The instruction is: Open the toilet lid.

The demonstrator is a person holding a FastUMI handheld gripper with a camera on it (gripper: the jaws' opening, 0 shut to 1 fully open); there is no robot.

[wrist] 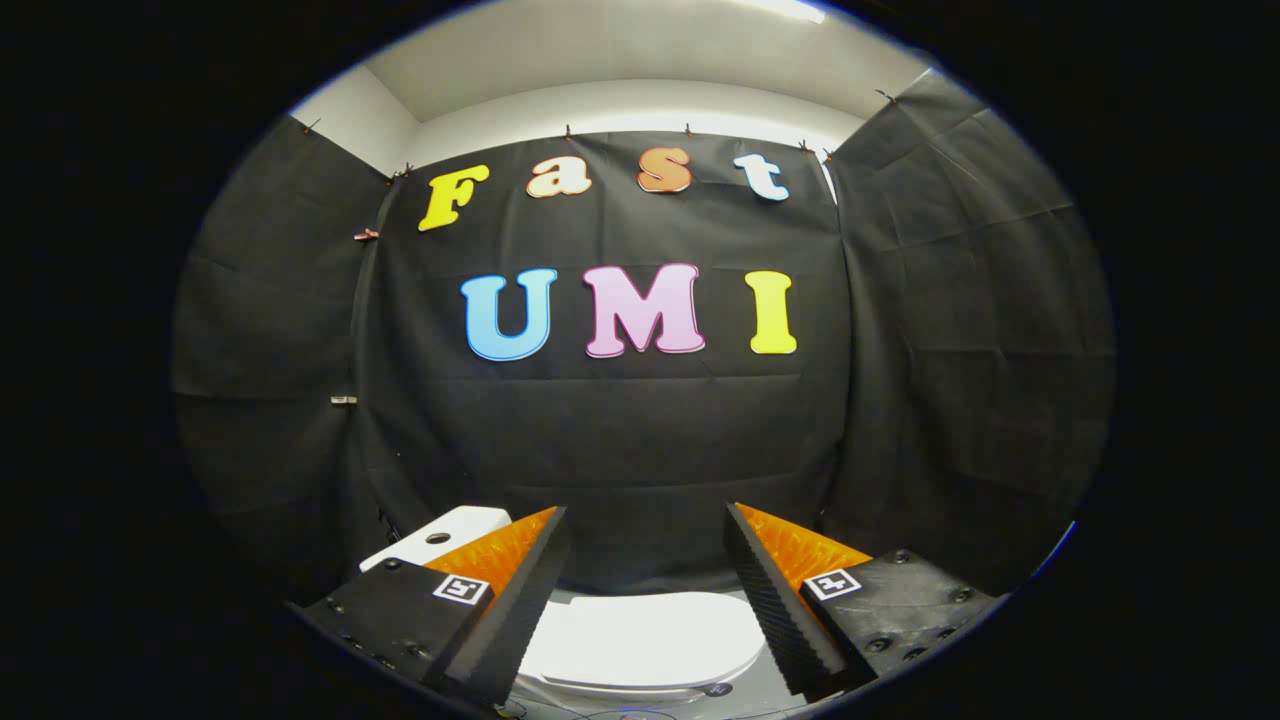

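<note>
A white toilet stands low ahead of me against the black cloth wall. Its lid [645, 640] lies flat and closed, showing between and below my two fingers. The white tank [440, 535], with a round button on top, peeks out behind my left finger. My gripper [647, 520] hovers above and in front of the lid, open wide, with nothing between its fingers. The lid's front rim [640, 683] shows just under the gap.
Black cloth walls close in on the left, the back and the right. A pale floor strip [750, 690] runs beside the toilet to the right. A white ceiling with a light sits above the cloth.
</note>
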